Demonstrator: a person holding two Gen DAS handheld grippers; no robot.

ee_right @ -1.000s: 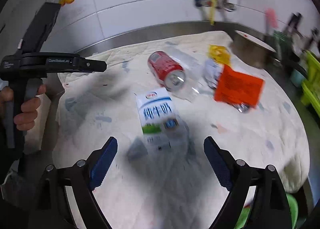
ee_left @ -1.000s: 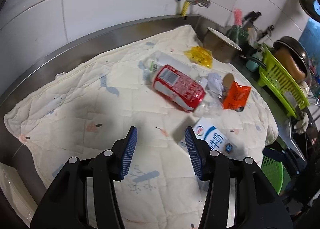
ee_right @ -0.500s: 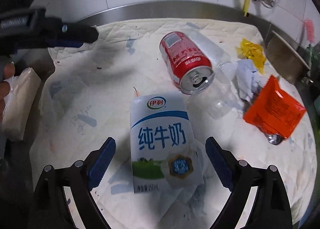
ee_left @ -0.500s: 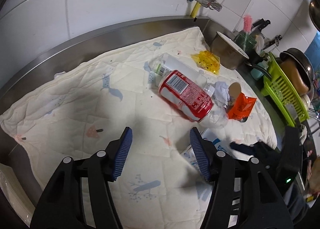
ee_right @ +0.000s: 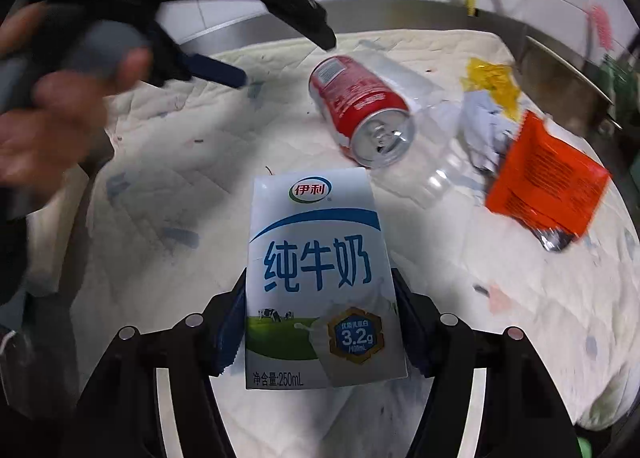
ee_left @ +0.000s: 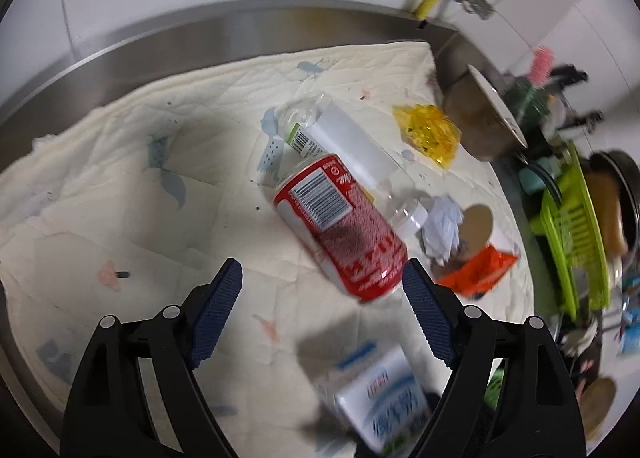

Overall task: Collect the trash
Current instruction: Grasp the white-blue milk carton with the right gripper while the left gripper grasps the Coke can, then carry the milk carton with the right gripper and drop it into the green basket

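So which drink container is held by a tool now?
The white milk carton, clamped in the right tool. The red can and clear bottle lie free on the cloth.

In the left wrist view, the white-and-blue milk carton (ee_left: 386, 398) is smeared by motion blur, its print unreadable, its lower end cut off by the frame. In the right wrist view, that carton (ee_right: 318, 278) hides the right hand-held gripper's (ee_right: 320, 322) pads. The person's hand (ee_right: 60, 106) is blurred. The clear plastic bottle (ee_right: 420, 138) lies partly behind the red drink can (ee_right: 360, 106).
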